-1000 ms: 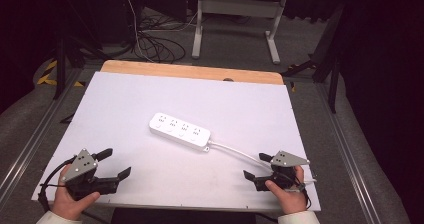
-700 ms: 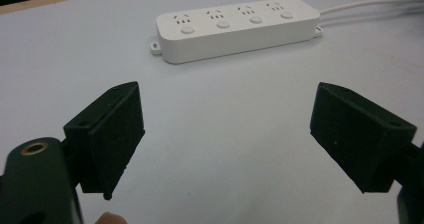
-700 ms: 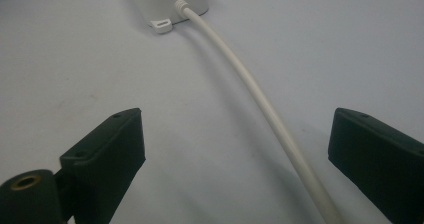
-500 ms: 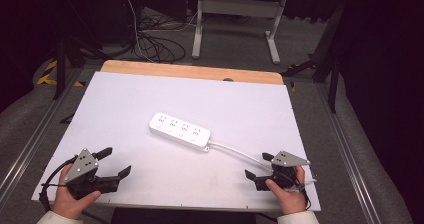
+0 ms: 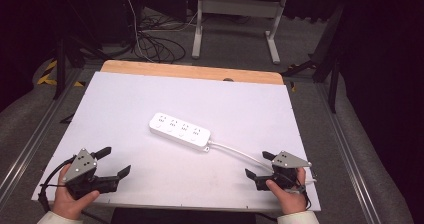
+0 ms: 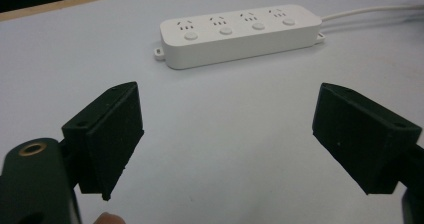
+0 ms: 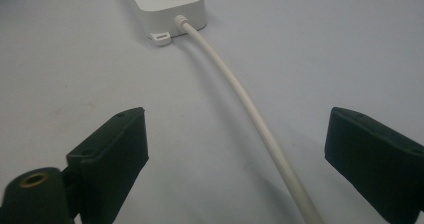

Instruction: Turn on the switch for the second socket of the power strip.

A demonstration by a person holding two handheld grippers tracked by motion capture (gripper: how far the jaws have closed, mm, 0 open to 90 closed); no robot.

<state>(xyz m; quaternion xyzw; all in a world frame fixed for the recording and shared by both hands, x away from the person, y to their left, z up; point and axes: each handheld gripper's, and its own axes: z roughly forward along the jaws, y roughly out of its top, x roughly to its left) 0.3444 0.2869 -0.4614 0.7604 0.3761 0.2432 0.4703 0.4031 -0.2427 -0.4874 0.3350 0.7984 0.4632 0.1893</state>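
Observation:
A white power strip with several sockets lies flat near the middle of the white table. Its white cord runs toward the near right corner. My left gripper rests open at the near left edge, jaws pointing at the strip, well short of it. My right gripper is open at the near right edge. The cord passes between its two wide-apart jaws and leads up to the strip's end. Nothing is held by either gripper.
A wooden strip edges the table's far side. Beyond it stand a white metal frame and loose black cables on the floor. Grey rails run along both sides of the table.
Both grippers stay at the near edge; the left one has shifted very slightly. The power strip and cord have not moved.

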